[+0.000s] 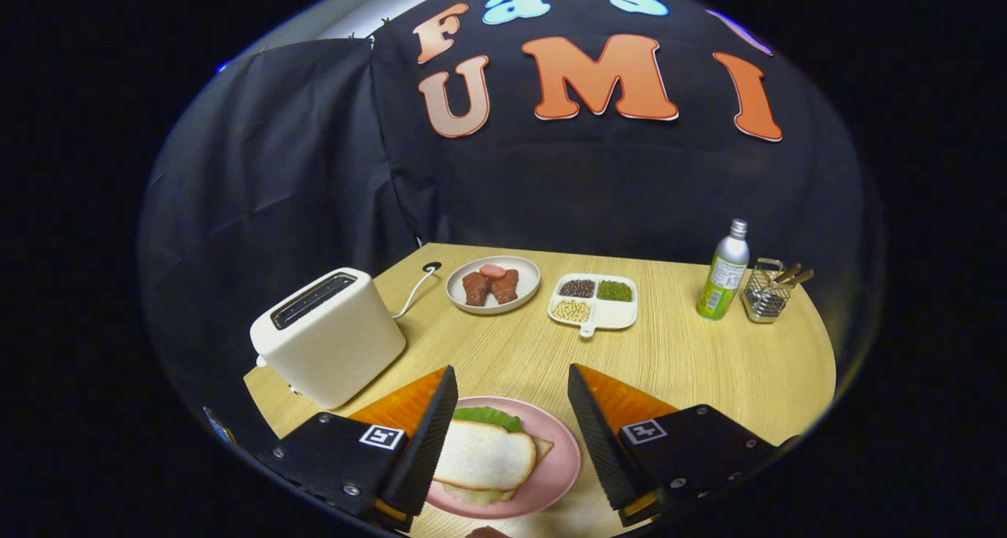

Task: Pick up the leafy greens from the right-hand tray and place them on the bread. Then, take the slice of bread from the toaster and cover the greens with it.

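Gripper view: gripper (511,408) fingers spread wide, nothing held. Between fingers, low: pink plate (560,463) on wooden table (708,365), top bread slice (484,459) lying over leafy greens (488,417), green edge showing at far side. Toaster (326,337) beyond left finger. Farther off: plate of meat (493,284), divided dish of beans (594,300), bottle (724,270), wire caddy (767,290).

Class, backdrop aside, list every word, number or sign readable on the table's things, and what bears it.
Bottle: label print, too small to read.
Gripper: a square coded marker behind each finger, a pattern, no words; fingers open, over the plate with the bread.
No quotable text otherwise.
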